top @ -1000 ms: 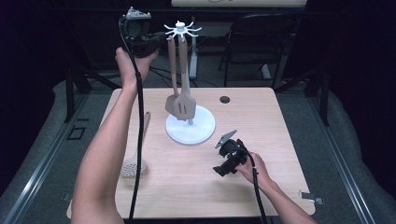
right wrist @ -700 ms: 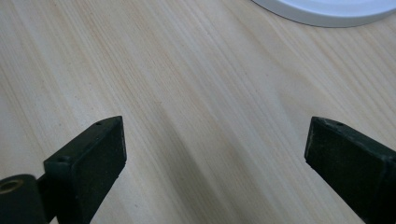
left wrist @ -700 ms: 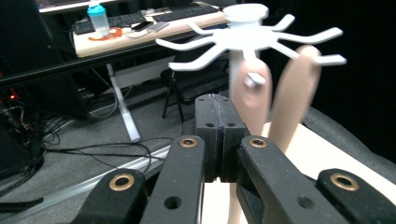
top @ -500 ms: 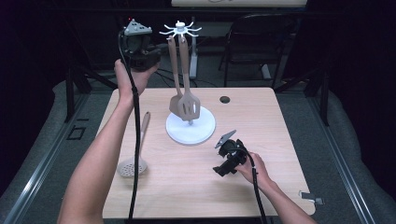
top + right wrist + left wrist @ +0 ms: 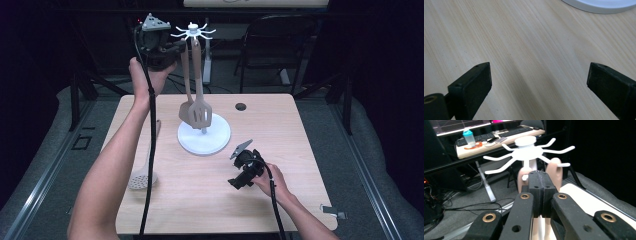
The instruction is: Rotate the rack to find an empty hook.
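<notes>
Table (image 5: 300, 165): pale wood, dark room behind.
Skimmer (image 5: 142, 177): lying flat at left, unhung.
Left gripper (image 5: 539, 181): jaws together, empty, raised beside rack top (image 5: 525, 150), likely just off a hook.
Spatulas (image 5: 196, 112): hanging from rack.
Right gripper (image 5: 539, 82): jaws apart, resting idle on table.

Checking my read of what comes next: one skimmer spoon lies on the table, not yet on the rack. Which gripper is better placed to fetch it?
Probably the left gripper: the skimmer spoon lies on its side of the table, though that gripper is up at the rack, shut. The right gripper is low and open but across the table.
</notes>
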{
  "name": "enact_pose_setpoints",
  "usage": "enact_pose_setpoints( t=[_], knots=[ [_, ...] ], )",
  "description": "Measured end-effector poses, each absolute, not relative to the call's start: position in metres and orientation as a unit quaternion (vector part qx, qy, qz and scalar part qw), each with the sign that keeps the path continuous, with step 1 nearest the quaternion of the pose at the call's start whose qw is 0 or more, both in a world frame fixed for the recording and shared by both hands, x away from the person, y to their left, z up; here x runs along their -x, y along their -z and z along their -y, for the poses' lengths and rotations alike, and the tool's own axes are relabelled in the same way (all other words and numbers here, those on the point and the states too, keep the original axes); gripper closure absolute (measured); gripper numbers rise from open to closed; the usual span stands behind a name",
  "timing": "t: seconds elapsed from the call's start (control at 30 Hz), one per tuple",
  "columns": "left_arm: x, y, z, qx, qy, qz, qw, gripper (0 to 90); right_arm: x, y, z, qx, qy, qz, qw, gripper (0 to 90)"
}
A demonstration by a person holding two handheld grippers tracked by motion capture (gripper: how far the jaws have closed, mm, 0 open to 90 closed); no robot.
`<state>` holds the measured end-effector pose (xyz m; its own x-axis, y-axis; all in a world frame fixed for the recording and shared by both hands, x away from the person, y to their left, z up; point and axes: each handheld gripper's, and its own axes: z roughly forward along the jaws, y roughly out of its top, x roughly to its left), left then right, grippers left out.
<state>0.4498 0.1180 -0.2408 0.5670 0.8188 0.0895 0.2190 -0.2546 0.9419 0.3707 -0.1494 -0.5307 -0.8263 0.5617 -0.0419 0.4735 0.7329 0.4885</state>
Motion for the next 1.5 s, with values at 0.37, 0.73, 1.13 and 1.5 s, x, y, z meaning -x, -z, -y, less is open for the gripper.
enact_pose_setpoints(
  t=[0.37,0.73,1.13,1.5],
  knots=[
    [-0.455,0.242,-0.123,-0.723,-0.309,-0.369,0.495,90.0,-0.371,0.530,0.149,-0.271,-0.227,-0.930,0.096,5.6],
    [-0.462,0.243,-0.130,-0.715,-0.314,-0.384,0.492,90.0,-0.369,0.531,0.148,-0.281,-0.239,-0.925,0.095,5.7],
    [-0.470,0.243,-0.133,-0.713,-0.322,-0.390,0.486,90.0,-0.368,0.533,0.147,-0.290,-0.249,-0.919,0.095,5.7],
    [-0.481,0.244,-0.134,-0.707,-0.324,-0.401,0.485,90.0,-0.370,0.531,0.147,-0.272,-0.230,-0.930,0.087,5.7]
  ],
)
